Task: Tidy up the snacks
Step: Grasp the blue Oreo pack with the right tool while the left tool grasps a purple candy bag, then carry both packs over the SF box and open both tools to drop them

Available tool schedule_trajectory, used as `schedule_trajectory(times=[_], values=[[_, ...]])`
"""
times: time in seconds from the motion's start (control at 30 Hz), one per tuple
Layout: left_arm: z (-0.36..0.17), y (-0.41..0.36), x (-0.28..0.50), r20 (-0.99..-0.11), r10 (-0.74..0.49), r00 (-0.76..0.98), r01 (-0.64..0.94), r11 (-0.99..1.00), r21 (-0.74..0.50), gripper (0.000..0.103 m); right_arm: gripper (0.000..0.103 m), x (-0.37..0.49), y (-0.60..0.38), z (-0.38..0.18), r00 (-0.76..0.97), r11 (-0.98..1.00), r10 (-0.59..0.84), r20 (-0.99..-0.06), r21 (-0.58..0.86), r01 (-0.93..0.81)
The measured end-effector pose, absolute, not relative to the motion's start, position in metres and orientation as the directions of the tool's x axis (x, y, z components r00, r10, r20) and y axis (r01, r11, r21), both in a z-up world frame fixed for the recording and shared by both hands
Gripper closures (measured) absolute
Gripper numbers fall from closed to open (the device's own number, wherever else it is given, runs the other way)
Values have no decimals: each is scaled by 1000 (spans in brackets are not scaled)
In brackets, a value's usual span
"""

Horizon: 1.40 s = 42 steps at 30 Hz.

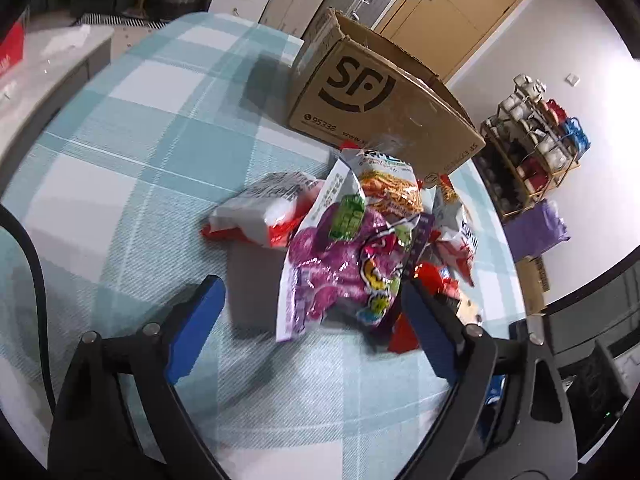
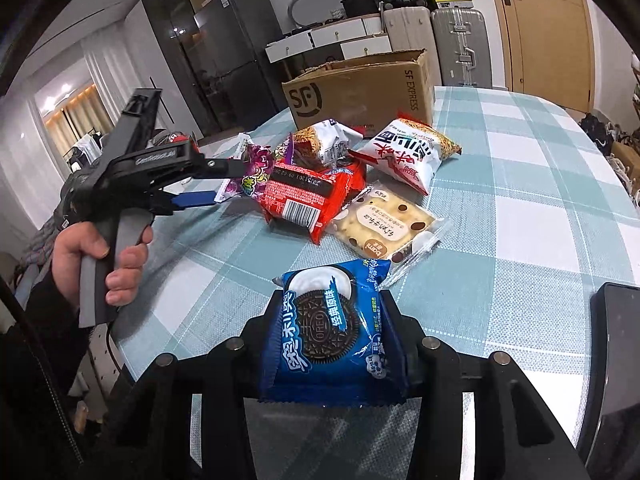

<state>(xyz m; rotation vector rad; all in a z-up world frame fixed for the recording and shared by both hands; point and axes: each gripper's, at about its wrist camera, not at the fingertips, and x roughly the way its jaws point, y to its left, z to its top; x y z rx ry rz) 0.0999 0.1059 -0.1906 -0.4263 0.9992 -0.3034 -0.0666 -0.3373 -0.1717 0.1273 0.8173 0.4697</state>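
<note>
My left gripper (image 1: 312,304) is open, its blue fingers either side of a purple snack bag (image 1: 340,264) at the near end of a snack pile. It also shows in the right wrist view (image 2: 224,184), at the purple bag (image 2: 256,170). My right gripper (image 2: 332,304) is shut on a blue Oreo packet (image 2: 332,332), held above the table. On the checked tablecloth (image 2: 520,208) lie a red packet (image 2: 308,196), a cream biscuit packet (image 2: 384,224) and white noodle bags (image 2: 408,152). An open SF cardboard box (image 2: 360,92) stands behind the pile.
A shoe rack (image 1: 536,136) and a purple bag (image 1: 536,228) stand on the floor beyond the table's right edge. Suitcases (image 2: 460,44), drawers and a wooden door (image 2: 548,32) are at the back. A dark object (image 2: 616,368) lies at the table's near right.
</note>
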Motion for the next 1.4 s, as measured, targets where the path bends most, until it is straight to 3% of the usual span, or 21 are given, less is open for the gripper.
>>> schedule_trajectory(times=[0.13,0.27,0.3,0.33,0.37,0.57,1.4], values=[[-195,101,107,-739,-452,499,55,868,-494,18,58,-66,-340,-174,585,893,445,-678,283,-350],[-198,97,115,-724,-499,476,61,840,-539,29,58,-63,-343,-178,582,894,443,-682,291,-339],[-199,96,117,-712,-525,466,68,824,-563,40,58,-62,-343,-179,579,893,445,-683,295,-338],[-200,96,118,-694,-558,456,80,802,-592,58,58,-62,-343,-180,577,893,446,-684,297,-337],[-201,95,119,-688,-572,447,81,792,-605,64,58,-62,-342,-180,576,893,447,-684,299,-338],[-199,97,112,-648,-594,478,86,765,-638,82,58,-63,-342,-177,578,890,453,-679,299,-345],[-153,136,46,-606,-565,560,153,790,-594,85,58,-72,-338,-151,615,882,468,-635,300,-363]])
